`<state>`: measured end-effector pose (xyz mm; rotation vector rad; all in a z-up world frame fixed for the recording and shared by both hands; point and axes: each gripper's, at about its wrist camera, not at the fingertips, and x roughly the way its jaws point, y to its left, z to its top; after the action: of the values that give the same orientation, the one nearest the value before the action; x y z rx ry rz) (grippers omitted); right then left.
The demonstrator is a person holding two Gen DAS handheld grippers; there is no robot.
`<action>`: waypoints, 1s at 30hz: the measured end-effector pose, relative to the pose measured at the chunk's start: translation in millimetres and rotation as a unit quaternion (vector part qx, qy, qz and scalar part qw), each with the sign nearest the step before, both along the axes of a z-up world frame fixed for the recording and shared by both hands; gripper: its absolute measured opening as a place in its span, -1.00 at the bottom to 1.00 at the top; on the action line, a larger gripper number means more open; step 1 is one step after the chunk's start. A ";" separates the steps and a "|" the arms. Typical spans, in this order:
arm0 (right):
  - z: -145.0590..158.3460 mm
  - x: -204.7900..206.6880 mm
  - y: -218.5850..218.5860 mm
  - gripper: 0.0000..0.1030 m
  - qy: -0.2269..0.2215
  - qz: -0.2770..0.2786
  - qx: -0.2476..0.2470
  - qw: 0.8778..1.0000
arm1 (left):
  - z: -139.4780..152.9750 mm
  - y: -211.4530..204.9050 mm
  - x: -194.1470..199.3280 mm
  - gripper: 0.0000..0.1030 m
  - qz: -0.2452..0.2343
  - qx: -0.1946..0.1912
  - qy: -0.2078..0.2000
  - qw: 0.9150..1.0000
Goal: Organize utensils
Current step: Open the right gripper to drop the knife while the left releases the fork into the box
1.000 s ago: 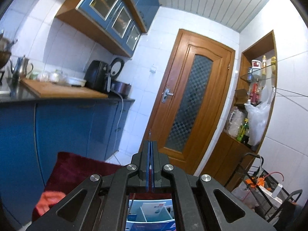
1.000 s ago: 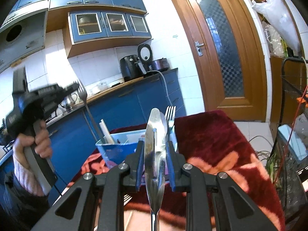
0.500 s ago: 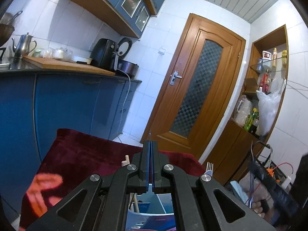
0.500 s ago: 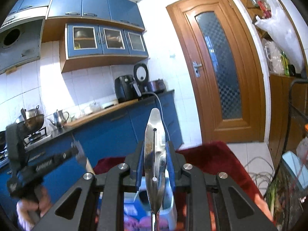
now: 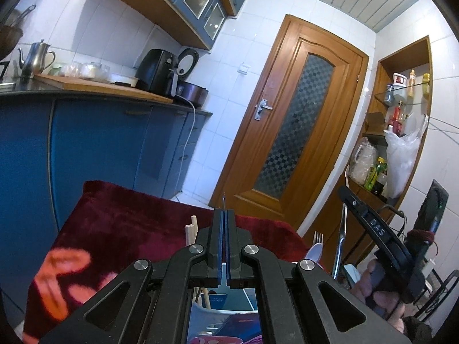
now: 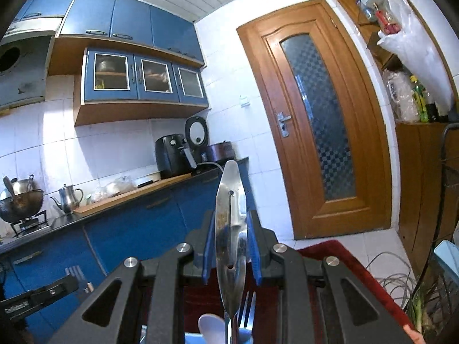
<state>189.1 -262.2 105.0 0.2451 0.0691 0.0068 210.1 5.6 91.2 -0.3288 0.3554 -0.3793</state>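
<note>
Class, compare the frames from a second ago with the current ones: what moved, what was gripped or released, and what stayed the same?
The right gripper swung across to above the blue container, so the fork standing in it now shows just below its jaws. The left gripper sank toward the red cloth, bringing the chopsticks into view. Nothing was taken or released: the right stays clamped on the metal spoon, the left stays shut.

Two grippers, left (image 5: pixel 223 215) and right (image 6: pixel 231 223), one steel spoon (image 6: pixel 231 229), one fork (image 6: pixel 246 314), one white spoon (image 6: pixel 210 326), two chopsticks (image 5: pixel 191 229), one kettle (image 6: pixel 68 198), one door (image 6: pixel 321 120), one air fryer (image 6: pixel 172 157), one red cloth (image 5: pixel 120 229)
</note>
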 end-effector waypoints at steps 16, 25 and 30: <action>-23.4 -8.6 23.8 -0.52 0.034 0.007 -0.058 0.998 | -8.4 -8.9 1.7 -0.99 -0.015 0.006 0.019 1.000; -18.4 -32.6 15.2 -0.16 0.061 0.040 -0.027 0.997 | -2.3 -20.5 -13.5 -0.78 -0.016 0.031 0.024 0.999; -9.6 -54.1 10.7 -0.14 0.058 0.048 -0.012 0.997 | 0.1 -21.9 -30.3 -0.75 -0.016 0.046 0.031 0.998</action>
<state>135.0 -251.5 95.4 0.2187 0.1972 0.0868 179.8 -16.4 91.3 -0.2457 0.4372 -0.3832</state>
